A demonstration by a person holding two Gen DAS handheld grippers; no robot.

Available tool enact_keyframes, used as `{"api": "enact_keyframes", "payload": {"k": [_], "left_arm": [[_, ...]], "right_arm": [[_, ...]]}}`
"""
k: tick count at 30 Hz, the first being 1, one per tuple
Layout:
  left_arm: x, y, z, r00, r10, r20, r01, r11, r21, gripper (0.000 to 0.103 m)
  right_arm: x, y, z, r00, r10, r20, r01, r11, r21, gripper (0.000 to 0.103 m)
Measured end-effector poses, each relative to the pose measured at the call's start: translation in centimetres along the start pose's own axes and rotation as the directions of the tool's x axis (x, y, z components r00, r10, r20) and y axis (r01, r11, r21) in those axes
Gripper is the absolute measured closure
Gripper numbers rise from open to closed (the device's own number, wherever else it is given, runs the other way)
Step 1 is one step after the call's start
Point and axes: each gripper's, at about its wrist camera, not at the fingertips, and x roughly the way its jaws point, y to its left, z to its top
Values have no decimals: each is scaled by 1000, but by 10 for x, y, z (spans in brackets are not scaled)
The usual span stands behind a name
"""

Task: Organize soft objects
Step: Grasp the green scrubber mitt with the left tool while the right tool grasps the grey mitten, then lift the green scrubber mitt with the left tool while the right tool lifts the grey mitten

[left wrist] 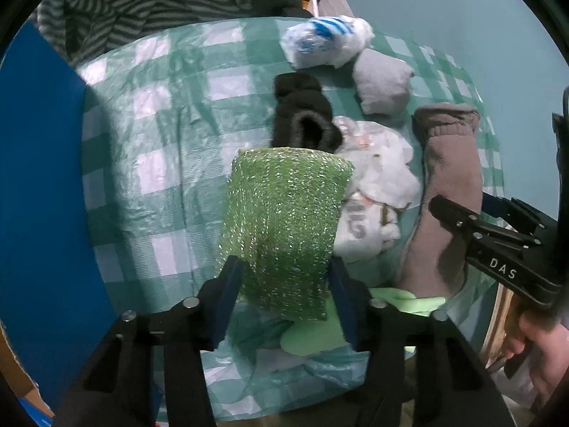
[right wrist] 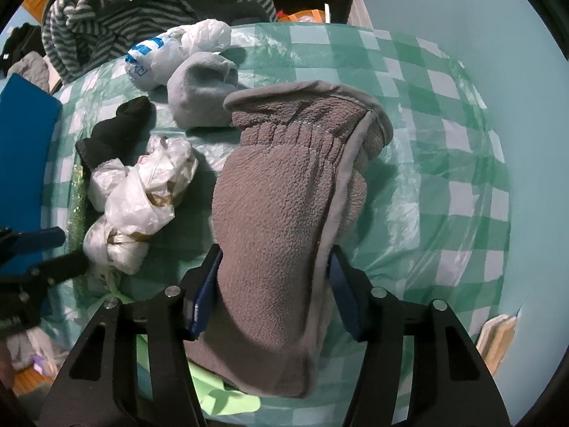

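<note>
A glittery green scrub sponge (left wrist: 284, 220) stands up from the checked green cloth (left wrist: 160, 142), and my left gripper (left wrist: 284, 284) is shut on its lower end, blue pads pressing both sides. My right gripper (right wrist: 274, 277) is shut on a grey-brown fleece mitten (right wrist: 284, 195), which lies lengthwise between its pads. In the left wrist view the mitten (left wrist: 444, 185) lies to the right of the sponge, with a right gripper finger (left wrist: 458, 217) over it. The sponge edge (right wrist: 76, 206) shows at the left of the right wrist view.
On the cloth lie a black sock (left wrist: 302, 114), a grey sock ball (left wrist: 384, 82), a blue-printed white bag (left wrist: 327, 41) and a crumpled white bag (left wrist: 373, 185). A light green cloth (left wrist: 320, 334) lies near me. A blue box (left wrist: 39, 195) stands left, striped clothing (left wrist: 142, 7) behind.
</note>
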Motion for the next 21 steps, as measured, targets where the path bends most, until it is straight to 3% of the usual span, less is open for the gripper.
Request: {"api": "enact_keyframes", "payload": {"k": [2,8,14,21], "left_arm": [[2,7,-2,1000,31,-5,-31,1000,-1,70],[-2,30,-4,999,37,6,-37,999,-23,89],[-9,38,-8,997,70,34,-70,998,0,98],[-24,30,-13,994,82,68,-84,996,20,99]], "right_arm": [[1,2,1,1000,-6,3,6,1000,-13,49],[1,4,5,1000,-8,22,9,999,-44,64],[-8,-5,2,999,8,51,-5,999,-42,77],[-29,-4,2,995,-6,100,12,998,-65,78]]}}
